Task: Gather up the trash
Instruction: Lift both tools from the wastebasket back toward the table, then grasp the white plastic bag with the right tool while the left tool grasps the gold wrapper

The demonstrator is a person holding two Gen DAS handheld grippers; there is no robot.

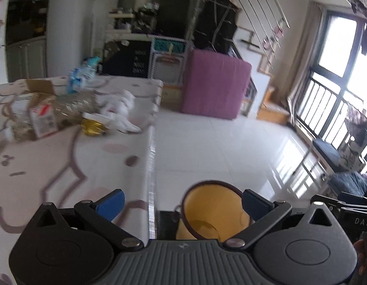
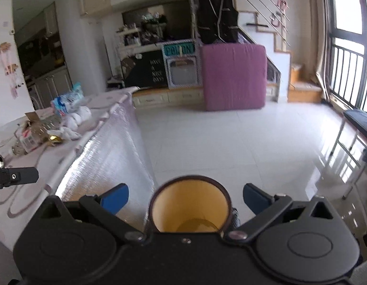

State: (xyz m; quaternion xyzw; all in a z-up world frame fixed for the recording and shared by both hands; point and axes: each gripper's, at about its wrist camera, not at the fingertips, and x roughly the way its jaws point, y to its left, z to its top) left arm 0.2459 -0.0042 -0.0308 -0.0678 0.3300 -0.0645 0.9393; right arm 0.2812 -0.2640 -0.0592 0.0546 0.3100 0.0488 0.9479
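- Table [image 1: 64,161] with patterned cover: occupies the left of both views; its right edge runs beside open white tiled floor [image 1: 219,142], unobstructed as far as the pink upright panel [image 1: 214,83].
- Yellow bin [image 2: 190,204]: stands on the floor just beside the table's right edge, mouth open, directly below and between the right gripper [image 2: 185,197] blue pads; near the left gripper [image 1: 183,201] right pad.
- Trash pile [image 1: 64,109]: cardboard, wrappers, white tissue and a gold foil piece, clustered toward the table's far right corner, well apart from both grippers.
- Both grippers: jaws spread wide, grasping nothing.
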